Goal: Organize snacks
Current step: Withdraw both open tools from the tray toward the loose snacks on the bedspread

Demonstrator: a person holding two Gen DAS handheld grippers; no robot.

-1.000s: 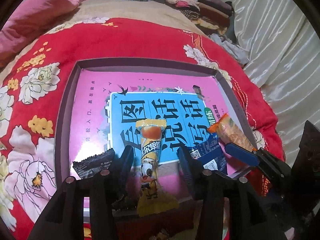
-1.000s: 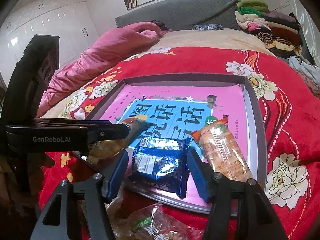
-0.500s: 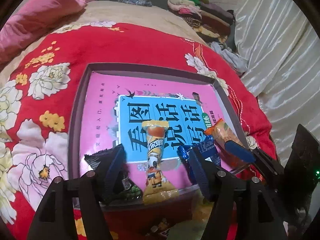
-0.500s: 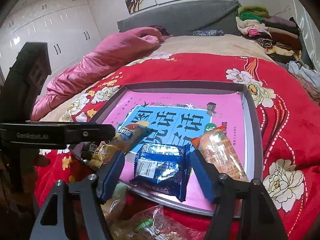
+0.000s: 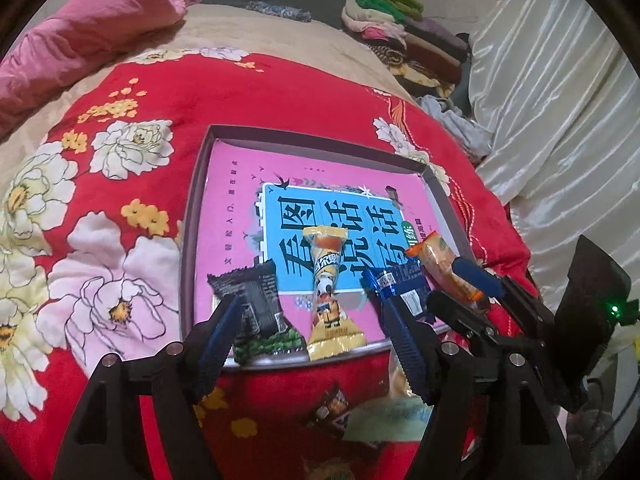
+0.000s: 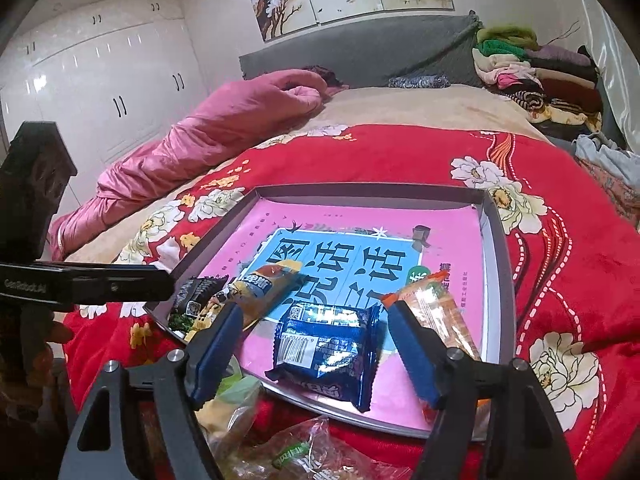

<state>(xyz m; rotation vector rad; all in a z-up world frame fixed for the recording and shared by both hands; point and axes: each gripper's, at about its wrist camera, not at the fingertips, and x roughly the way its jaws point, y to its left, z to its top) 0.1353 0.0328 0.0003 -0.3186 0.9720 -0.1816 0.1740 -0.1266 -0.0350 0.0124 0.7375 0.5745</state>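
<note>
Four wrapped snacks lie in a row along the near edge of a shallow grey cardboard box lid (image 5: 191,216) lined with a pink and blue printed sheet, set on a bed under a plush red blanket with white and yellow flowers (image 5: 132,92). Both tools angle downward toward that near edge, held side by side. From the left, the left tool (image 5: 310,338) has just been opening its jaws and they stand wide apart, its blue ribbed pads clear of everything; between them lie a crinkled black foil packet (image 5: 254,296), whose lower end is green, partly behind the left pad, and a long yellow cone-shaped wrapper with a cartoon figure (image 5: 330,296), whose flat tail overhangs the lid's rim. Next comes a glossy dark blue foil pouch with a barcode (image 6: 326,350), lying loose between the right tool's (image 6: 316,354) pads, which have likewise just been opening and touch nothing. Just right of it an orange translucent plastic packet (image 6: 434,310) lies partly behind the right pad. Loose clear-plastic snack bags (image 6: 304,454) sit crumpled on the blanket in front of the lid.
</note>
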